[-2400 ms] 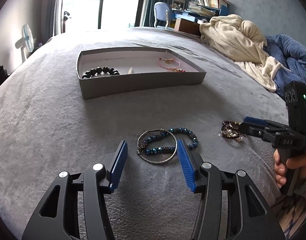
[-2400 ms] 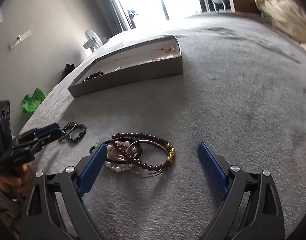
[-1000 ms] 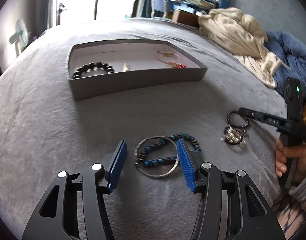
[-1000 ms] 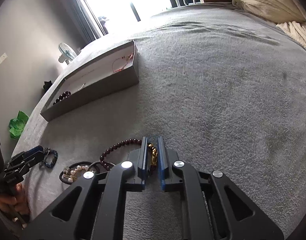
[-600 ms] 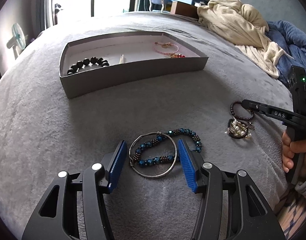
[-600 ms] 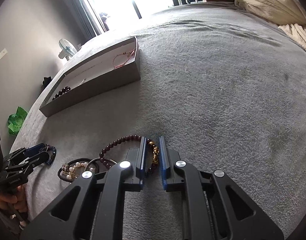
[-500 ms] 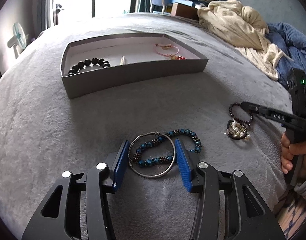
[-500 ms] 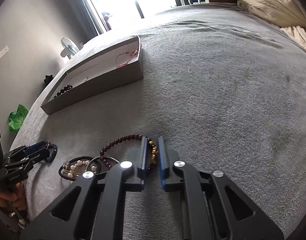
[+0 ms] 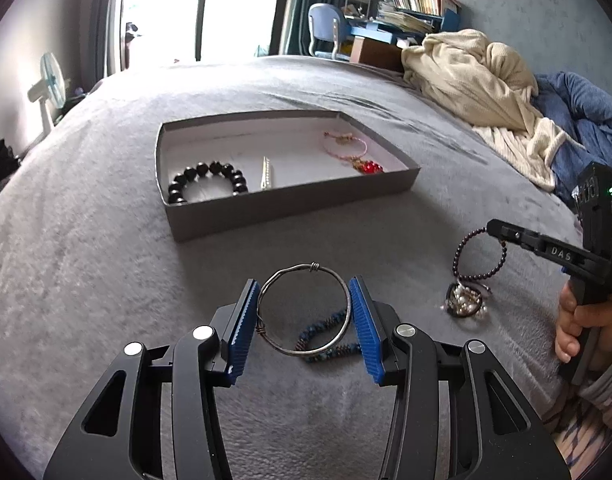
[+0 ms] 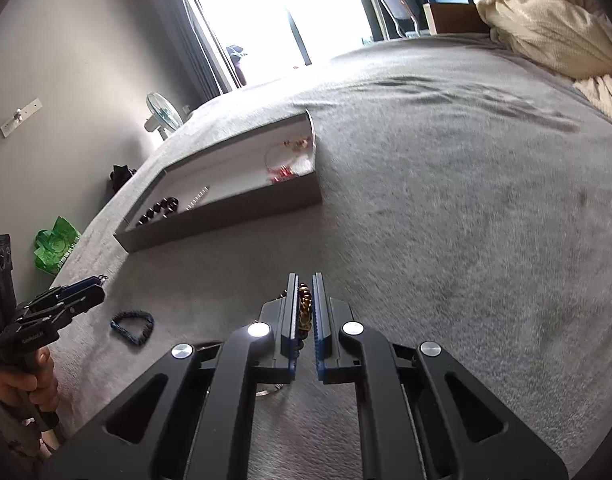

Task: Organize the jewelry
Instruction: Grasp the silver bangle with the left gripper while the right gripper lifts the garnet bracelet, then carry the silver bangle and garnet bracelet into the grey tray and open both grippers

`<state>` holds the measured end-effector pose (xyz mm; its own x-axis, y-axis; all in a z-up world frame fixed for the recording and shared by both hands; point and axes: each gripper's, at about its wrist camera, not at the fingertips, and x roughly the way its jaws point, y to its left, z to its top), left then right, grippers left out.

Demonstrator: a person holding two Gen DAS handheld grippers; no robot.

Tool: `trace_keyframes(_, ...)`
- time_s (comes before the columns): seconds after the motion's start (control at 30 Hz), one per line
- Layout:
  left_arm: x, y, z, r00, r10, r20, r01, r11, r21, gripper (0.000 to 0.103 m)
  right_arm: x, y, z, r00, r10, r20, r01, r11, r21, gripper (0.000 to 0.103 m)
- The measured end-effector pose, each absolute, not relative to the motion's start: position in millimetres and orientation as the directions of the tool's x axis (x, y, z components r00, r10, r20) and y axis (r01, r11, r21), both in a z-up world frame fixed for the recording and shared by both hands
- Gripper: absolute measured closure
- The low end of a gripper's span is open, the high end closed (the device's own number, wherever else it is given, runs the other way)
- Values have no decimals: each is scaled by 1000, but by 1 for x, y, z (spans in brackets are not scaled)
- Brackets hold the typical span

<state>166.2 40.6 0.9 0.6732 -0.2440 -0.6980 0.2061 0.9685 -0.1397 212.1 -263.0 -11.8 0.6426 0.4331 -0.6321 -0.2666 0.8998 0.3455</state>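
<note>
Grey box [image 9: 289, 204] holds three pieces; left fingers [image 9: 241, 320] clamp bangle [image 9: 306, 308], right fingers [image 10: 291, 316] pinch beaded bracelet [image 10: 304, 304].

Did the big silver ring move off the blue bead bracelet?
Yes. The silver ring, held in the left gripper, has lifted above the blue bead bracelet, toward the box.
</note>
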Motion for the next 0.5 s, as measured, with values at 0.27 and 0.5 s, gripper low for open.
trace_keyframes(0.27, 181, 40, 9, 684, -241, -689, 208, 969, -133, 56, 221, -246, 20, 669, 455, -587, -322, 890, 323, 97)
trace_keyframes(0.5, 200, 40, 16, 694, -242, -678, 205, 969, -136, 56, 242, -229, 37, 675, 473, -566, -358, 881, 310, 97)
